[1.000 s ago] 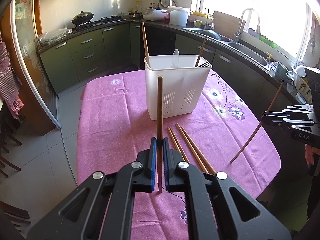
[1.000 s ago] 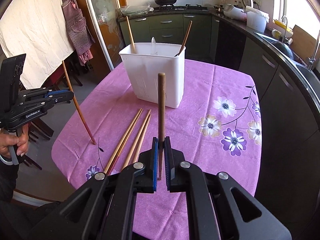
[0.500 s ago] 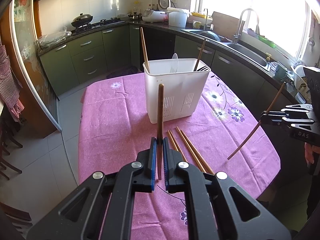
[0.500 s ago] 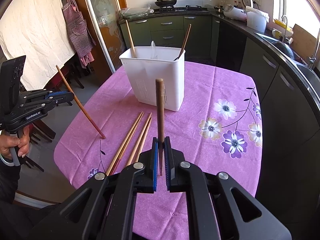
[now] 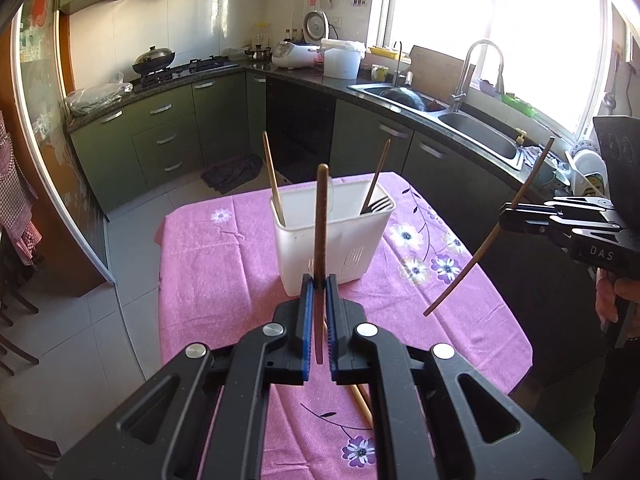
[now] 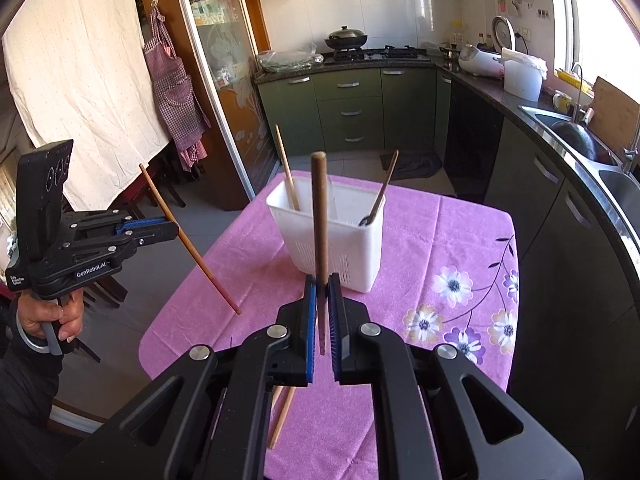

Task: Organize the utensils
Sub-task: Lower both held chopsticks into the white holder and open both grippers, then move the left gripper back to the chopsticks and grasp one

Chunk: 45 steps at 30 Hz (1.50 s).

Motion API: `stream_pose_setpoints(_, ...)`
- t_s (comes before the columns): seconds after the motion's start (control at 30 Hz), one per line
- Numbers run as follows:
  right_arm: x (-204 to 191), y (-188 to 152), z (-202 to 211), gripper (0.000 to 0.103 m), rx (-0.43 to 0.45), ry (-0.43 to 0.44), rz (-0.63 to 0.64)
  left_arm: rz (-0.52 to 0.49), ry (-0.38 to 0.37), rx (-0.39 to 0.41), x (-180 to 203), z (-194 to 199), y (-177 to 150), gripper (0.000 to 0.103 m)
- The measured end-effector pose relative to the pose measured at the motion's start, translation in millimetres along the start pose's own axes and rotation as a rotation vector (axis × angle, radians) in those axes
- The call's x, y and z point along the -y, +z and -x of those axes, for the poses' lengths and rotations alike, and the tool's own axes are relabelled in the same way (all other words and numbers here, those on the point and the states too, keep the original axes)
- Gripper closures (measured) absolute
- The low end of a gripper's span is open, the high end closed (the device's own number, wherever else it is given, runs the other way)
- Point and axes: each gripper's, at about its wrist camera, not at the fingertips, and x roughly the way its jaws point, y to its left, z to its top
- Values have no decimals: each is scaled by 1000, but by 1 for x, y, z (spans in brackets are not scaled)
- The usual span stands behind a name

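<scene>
Left wrist view: my left claw (image 5: 316, 308) is clamped on one chopstick (image 5: 320, 240), a dark brown round wooden stick standing near upright between blue ribbed pads (image 5: 306, 320). Under the black plastic frame I see another tan chopstick (image 5: 362, 402) lying on the surface (image 5: 200, 264), which wears a fuzzy pink cloth with printed flowers. Beyond is the utensil holder (image 5: 340, 240), a white plastic box with slotted lower walls, holding two slanted wooden sticks and a dark fork. Far right, my right claw (image 5: 505, 219) is seen side-on, pinching a thin tan chopstick (image 5: 490, 236) tilted in the air above the surface.

Right wrist view: my right claw (image 6: 322, 312) is closed on its stick (image 6: 320, 232), which looks thick, dark and blunt-tipped from here. Loose chopsticks (image 6: 282, 420) lie on the cloth below the frame. Only this view shows the left claw (image 6: 174, 229) from the side with a hand (image 6: 48, 316) on its handle, its chopstick (image 6: 188, 240) angled down, tip off the cloth. Only the left view shows the steel sink (image 5: 476, 140).
</scene>
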Motion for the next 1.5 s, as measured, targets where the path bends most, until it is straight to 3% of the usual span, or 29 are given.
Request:
stream_pose_setpoints(0.4,12,101,23,96,140,-1,-29,-5,21,196,6,33,85,97)
stream_pose_setpoints(0.5,18,122,17,96,160,-1,-42,-7,36,239,7,28,100,97)
stream_pose_setpoints(0.63,27,140,-8,96,147,-26,-57,7,44,226,4,1,111,97)
stream_pose_setpoints(0.9,42,127,-87,96,41,-15,-80,42,81,146,-15,-64,106,97)
stream_pose_setpoints(1.1,44,109,-118,96,-14,-20,-70,53,87,63,-25,-96,87,97)
stream_pose_setpoints(1.23,41,104,-120,96,-20,-21,-65,51,81,29,-27,-105,77,96)
stream_pose_setpoints(1.3,40,104,-115,95,-12,-21,-63,52,79,28,-27,-102,75,92)
stream_pose_setpoints(1.37,40,105,-109,94,-3,-23,-61,54,81,33,-27,-97,75,81)
stream_pose_setpoints(1.5,33,101,-83,94,34,-7,-57,70,75,47,-26,-79,72,80)
